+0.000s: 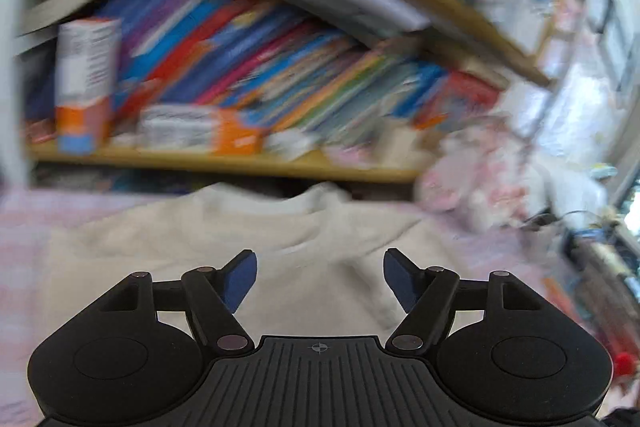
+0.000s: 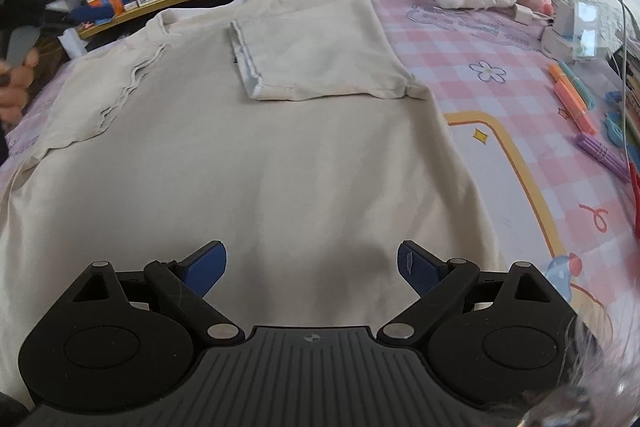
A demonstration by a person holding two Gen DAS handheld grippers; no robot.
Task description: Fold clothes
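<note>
A cream cotton T-shirt [image 2: 256, 155] lies flat on the pink checked mat [image 2: 500, 39], 1 sleeve folded inward. Above it, the left gripper [image 1: 319, 277] and right gripper [image 2: 312, 267] both gape, apparently empty.

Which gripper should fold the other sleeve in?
Probably left. The unfolded sleeve lies on that side of the shirt; the other sleeve is already folded. Both the left gripper and right gripper are open.

Soft daylight; the left wrist view is motion-blurred, the right sharp, both bowed at the edges.
</note>
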